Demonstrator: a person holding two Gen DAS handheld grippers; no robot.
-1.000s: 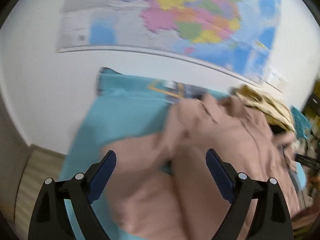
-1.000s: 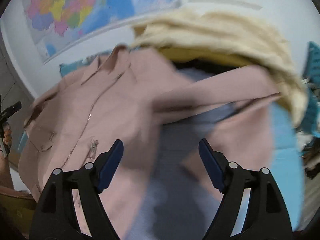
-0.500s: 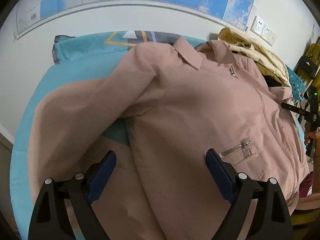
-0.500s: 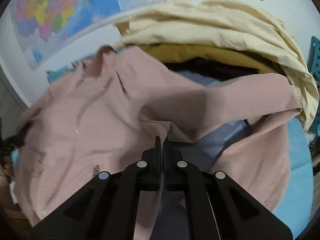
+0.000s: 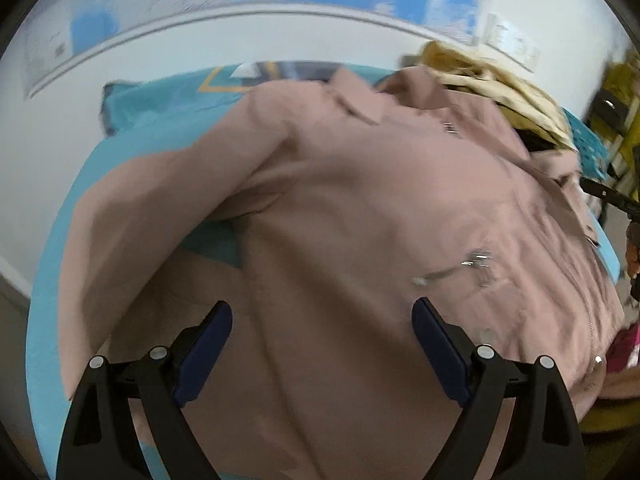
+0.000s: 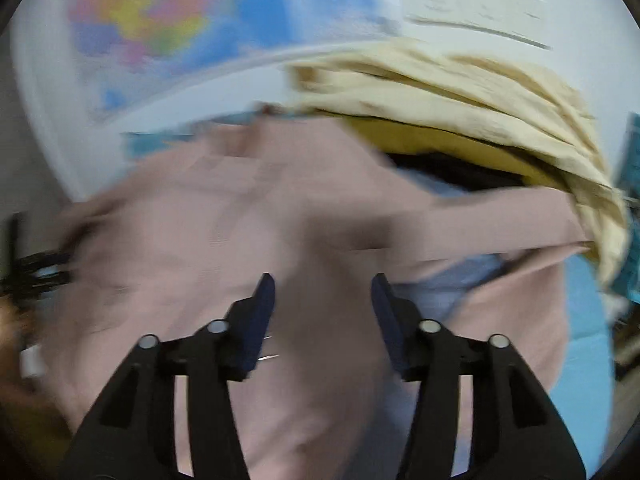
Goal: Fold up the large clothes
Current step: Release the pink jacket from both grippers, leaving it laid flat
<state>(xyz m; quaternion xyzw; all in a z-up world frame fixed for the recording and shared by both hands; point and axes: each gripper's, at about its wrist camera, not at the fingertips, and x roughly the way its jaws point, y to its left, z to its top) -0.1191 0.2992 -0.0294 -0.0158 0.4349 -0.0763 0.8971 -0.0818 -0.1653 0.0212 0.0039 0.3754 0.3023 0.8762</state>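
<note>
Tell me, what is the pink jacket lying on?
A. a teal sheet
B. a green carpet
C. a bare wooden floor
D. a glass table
A: the teal sheet shows all around the pink jacket, at its collar end and along its left sleeve, and again in the gap under the arm.

The right gripper (image 6: pixel 323 294) was clamped shut half a second back, and now its jaws are opening over the pink jacket (image 6: pixel 224 248), pads clear of the cloth. The left gripper (image 5: pixel 322 322) has dropped in closer, so the jacket fills way more of its view.
</note>
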